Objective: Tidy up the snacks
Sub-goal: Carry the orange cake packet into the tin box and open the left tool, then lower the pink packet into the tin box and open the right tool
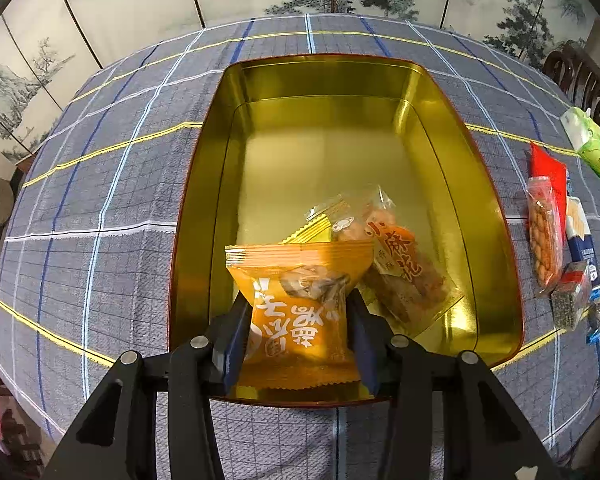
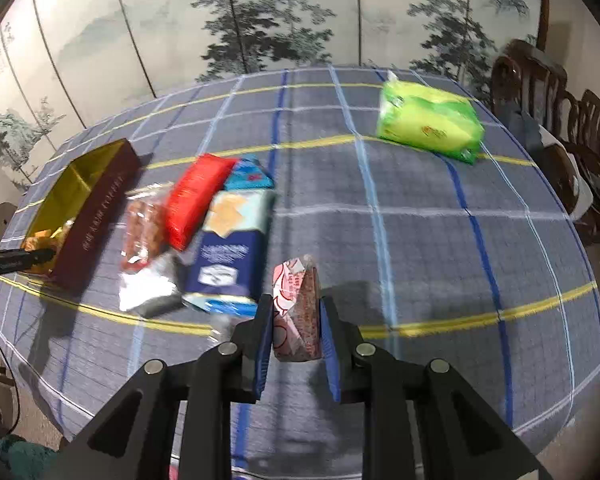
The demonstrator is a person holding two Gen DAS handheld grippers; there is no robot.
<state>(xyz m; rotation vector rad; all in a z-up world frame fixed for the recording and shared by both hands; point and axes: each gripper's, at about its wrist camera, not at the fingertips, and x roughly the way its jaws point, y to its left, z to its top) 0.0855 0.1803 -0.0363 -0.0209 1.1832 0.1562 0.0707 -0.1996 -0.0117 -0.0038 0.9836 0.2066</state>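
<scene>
An orange snack packet (image 1: 300, 280) with white lettering stands between the fingers of my left gripper (image 1: 298, 300), which is shut on it. It hangs over the near end of the open gold tin (image 1: 324, 64). Inside the tin lie a clear packet with an orange label (image 1: 400, 264) and a yellow packet (image 1: 312, 232). My right gripper (image 2: 296, 302) is shut on a small pink-and-brown packet (image 2: 296, 320), held just above the checked tablecloth. From the right wrist view the tin (image 2: 96, 208) sits at the far left with its maroon side showing.
Loose snacks lie between the tin and my right gripper: a red packet (image 2: 196, 200), a blue cracker pack (image 2: 228, 252), a clear peanut packet (image 2: 142, 228) and a silvery packet (image 2: 152, 292). A green tissue pack (image 2: 428, 120) lies far right. Dark wooden chairs (image 2: 560, 120) stand beyond the table's right edge.
</scene>
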